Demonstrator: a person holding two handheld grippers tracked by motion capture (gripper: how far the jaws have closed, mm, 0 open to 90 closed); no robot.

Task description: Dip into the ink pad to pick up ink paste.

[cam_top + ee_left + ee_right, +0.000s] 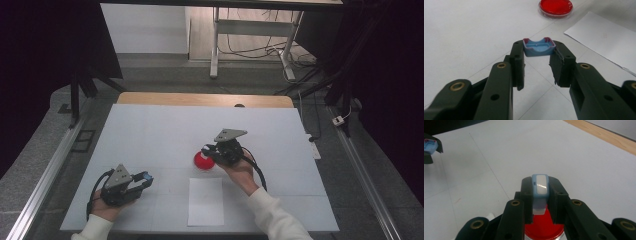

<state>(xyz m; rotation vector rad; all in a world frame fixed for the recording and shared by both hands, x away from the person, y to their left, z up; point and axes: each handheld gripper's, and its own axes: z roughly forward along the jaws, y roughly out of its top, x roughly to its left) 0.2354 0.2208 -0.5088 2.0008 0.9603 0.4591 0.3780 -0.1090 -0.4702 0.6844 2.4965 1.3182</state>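
left gripper (537, 62) clamps a blue cap (539, 46); right gripper (539, 195) grips a pale-blue stamp (540, 188) over the red dish (543, 227).

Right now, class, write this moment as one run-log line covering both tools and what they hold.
left tool: shut on blue cap | right tool: shut on stamp, over red ink pad | paper sheet: bare

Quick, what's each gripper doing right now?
Left gripper: shut on the blue cap.
Right gripper: shut on the blue stamp, over the red dish.
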